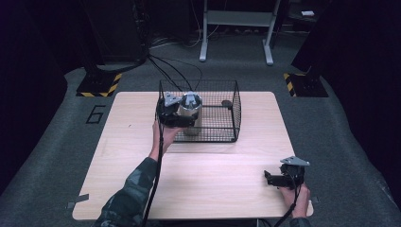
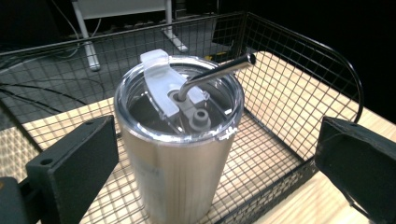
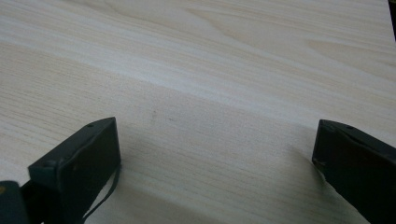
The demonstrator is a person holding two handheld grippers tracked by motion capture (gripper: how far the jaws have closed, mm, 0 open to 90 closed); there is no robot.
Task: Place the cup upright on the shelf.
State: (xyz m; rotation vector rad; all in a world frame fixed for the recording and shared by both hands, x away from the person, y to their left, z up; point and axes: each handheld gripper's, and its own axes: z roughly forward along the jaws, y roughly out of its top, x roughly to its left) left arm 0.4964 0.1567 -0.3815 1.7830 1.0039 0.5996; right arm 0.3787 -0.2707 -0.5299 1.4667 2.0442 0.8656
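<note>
Steel tumbler [image 2: 180,154] stands in the wire basket [image 2: 299,60] between the left gripper [image 2: 215,163]'s spread jaws — right gripper [image 3: 215,158] likewise agape

Light falls from overhead onto the pale wooden table [image 1: 227,184], leaving the grey floor dim and the room toward twelve o'clock nearly black. The high view is soft and slightly grainy. In the left gripper view, glare streaks the brushed steel tumbler with clear lid [image 2: 180,154]. In the right gripper view, the black jaws at six o'clock look blurred, perhaps out of focus, casting soft shadows.
</note>
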